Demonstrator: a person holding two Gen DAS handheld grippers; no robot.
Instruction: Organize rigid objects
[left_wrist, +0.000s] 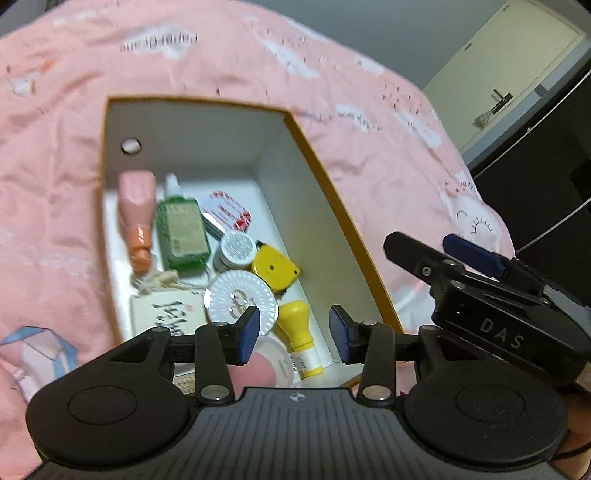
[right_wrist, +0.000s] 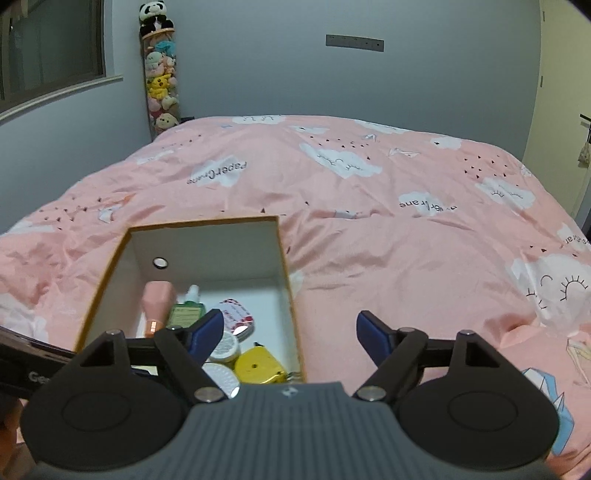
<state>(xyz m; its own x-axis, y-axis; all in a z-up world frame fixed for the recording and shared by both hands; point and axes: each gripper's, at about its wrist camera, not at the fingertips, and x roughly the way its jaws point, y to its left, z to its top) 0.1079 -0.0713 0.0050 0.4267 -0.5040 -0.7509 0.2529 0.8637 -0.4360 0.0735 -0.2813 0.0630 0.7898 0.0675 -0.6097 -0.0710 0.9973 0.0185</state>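
We take the cardboard box (left_wrist: 314, 173) on the pink bedspread (right_wrist: 369, 229) as our landmark. Inside it, the pink tube (left_wrist: 136, 214) lies along the box's left wall, its long axis running with the box's length and its cap end toward us. Just right of it lies the green bottle (left_wrist: 183, 232), parallel, its nozzle toward the far wall. The yellow tape measure (left_wrist: 275, 267) lies nearer the right wall. Our left gripper (left_wrist: 293, 334) hovers over the box's near end, jaws parted and empty. Our right gripper (right_wrist: 290, 334) hangs above the box's right near edge, jaws spread wider, holding nothing.
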